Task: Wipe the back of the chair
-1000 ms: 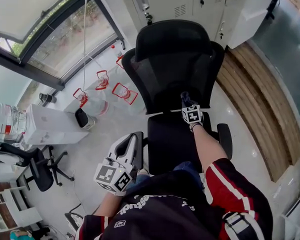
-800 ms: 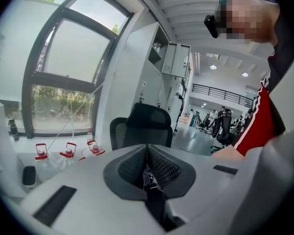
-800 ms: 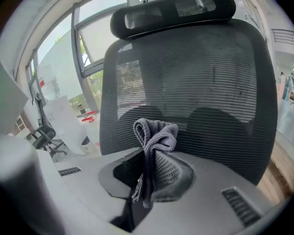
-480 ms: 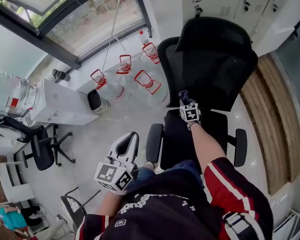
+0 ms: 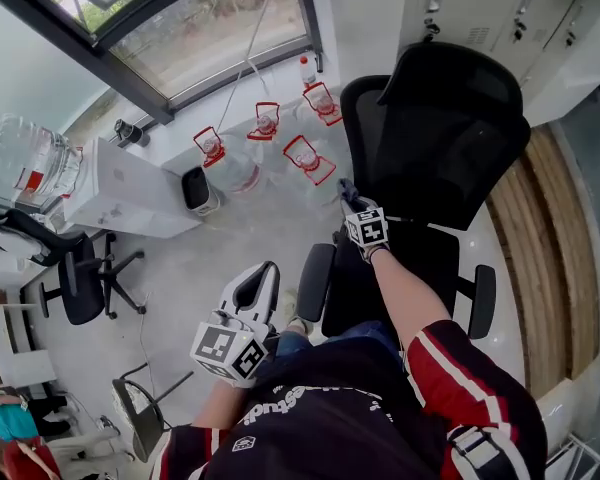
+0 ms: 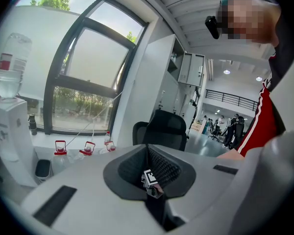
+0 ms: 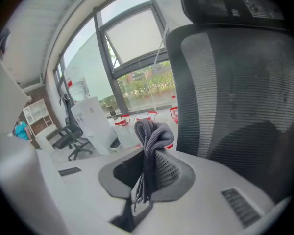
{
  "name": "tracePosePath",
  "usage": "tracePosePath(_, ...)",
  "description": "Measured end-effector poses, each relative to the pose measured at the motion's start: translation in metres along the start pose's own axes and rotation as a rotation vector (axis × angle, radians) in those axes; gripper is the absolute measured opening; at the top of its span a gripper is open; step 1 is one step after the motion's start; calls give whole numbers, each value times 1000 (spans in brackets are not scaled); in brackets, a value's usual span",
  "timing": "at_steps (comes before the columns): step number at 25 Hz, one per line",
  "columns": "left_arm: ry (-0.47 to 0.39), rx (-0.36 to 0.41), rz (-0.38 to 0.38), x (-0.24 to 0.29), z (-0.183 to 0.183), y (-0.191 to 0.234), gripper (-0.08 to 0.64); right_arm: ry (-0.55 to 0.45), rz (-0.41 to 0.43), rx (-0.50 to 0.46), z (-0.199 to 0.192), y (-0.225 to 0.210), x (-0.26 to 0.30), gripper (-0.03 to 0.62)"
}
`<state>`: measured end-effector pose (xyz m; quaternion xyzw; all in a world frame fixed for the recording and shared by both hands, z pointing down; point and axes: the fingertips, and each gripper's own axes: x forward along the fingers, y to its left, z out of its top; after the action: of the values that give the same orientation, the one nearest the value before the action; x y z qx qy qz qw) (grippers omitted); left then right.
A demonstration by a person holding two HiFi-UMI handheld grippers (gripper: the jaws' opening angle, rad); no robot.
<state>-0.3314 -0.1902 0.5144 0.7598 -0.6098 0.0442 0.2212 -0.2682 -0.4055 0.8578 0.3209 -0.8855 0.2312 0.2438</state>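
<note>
The black mesh office chair [image 5: 440,153] stands ahead of me, and its backrest [image 7: 235,92] fills the right of the right gripper view. My right gripper [image 5: 351,204] is shut on a folded grey cloth [image 5: 345,189] at the backrest's lower left edge. In its own view the cloth [image 7: 153,133] sticks up from the right gripper [image 7: 148,156], just left of the mesh; I cannot tell whether they touch. My left gripper [image 5: 264,273] hangs low by my body, shut and empty. In the left gripper view the left gripper [image 6: 147,150] points toward the chair [image 6: 162,129].
Several water jugs with red handles [image 5: 305,158] stand on the floor left of the chair, beside a white water dispenser [image 5: 130,193] and a small black bin [image 5: 197,190]. Grey lockers [image 5: 480,8] are behind the chair. Another office chair [image 5: 80,278] is far left.
My right gripper has slid the cloth leftward, from the middle of the backrest's lower part to its left edge. My head has turned, shifting the view. The left gripper has stayed put.
</note>
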Motion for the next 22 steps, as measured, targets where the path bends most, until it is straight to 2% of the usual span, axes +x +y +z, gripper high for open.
tracePosePath(4, -17, -4, -49, 9, 0, -30, 31, -91, 55, -22, 27, 17, -39, 61)
tracePosePath(9, -32, -6, -134, 33, -4, -90, 31, -184, 80, -115, 59, 14, -118, 61)
tracePosePath(12, -40, 10, -180, 48, -6, -124, 31, -240, 53, -142, 76, 0, -174, 61)
tracePosePath(14, -49, 28, -208, 58, -8, -146, 31, -275, 20, -127, 83, -15, -215, 61)
tracePosePath(18, -63, 57, -262, 75, -8, -190, 31, -317, -72, -56, 85, -50, -304, 61)
tracePosePath(22, -71, 83, -285, 84, -4, -229, 31, -348, -110, -80, 83, -65, -382, 61)
